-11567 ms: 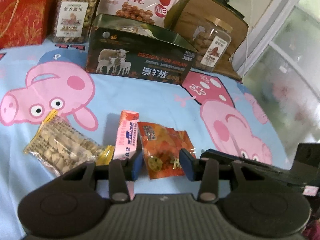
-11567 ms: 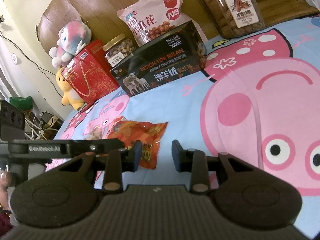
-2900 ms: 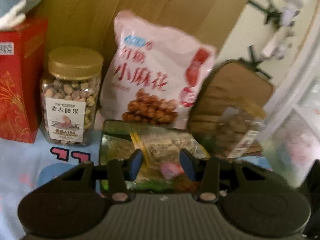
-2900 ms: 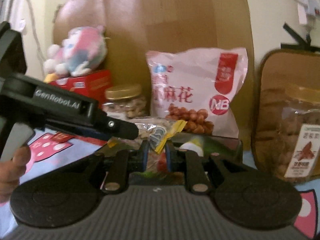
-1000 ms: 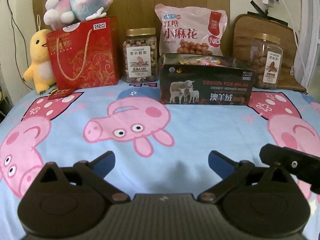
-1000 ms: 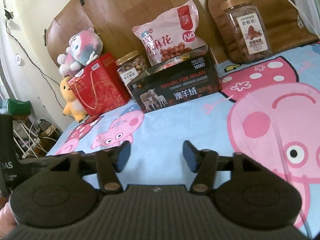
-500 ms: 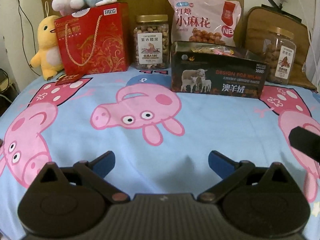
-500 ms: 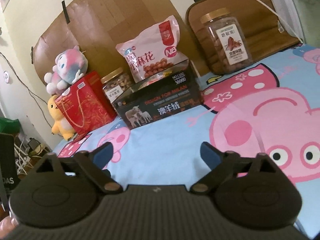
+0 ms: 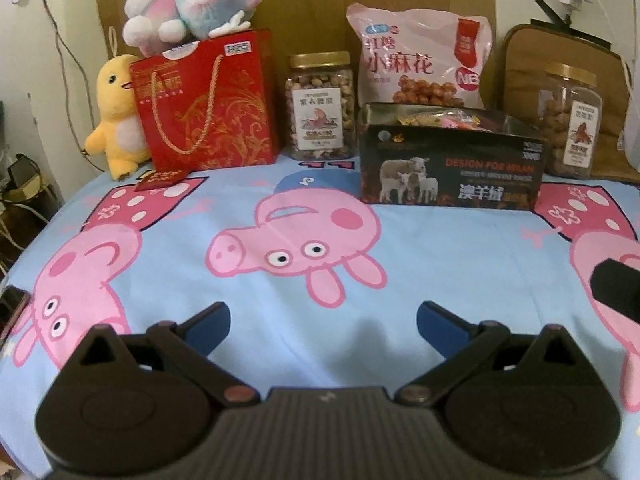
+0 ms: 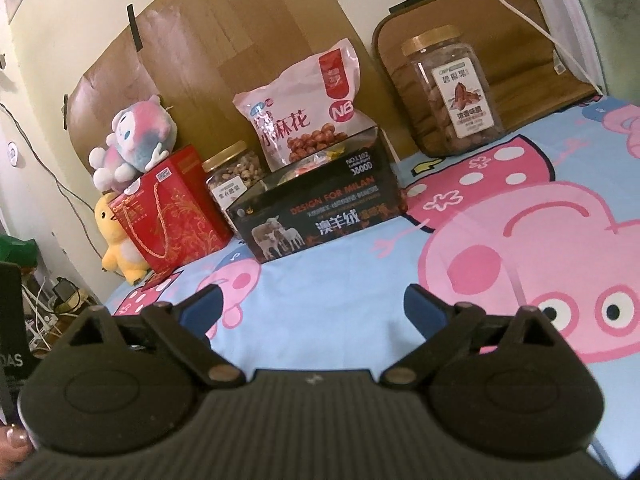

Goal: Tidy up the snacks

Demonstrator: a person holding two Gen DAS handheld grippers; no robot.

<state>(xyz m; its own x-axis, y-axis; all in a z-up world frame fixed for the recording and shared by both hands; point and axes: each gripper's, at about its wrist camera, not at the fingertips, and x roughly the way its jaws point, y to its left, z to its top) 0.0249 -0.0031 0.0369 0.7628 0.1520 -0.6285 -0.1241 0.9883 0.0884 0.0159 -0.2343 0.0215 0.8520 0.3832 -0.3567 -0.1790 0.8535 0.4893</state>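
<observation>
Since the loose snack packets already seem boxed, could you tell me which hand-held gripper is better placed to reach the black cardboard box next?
Left, narrowly: the black cardboard box sits nearly straight ahead of it. Both grippers are open and empty.

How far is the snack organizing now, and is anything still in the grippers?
Done: small packets lie in the black box, and none shows on the sheet. In hand: nothing; left gripper and right gripper are both open. Left: apparently nothing.
</observation>
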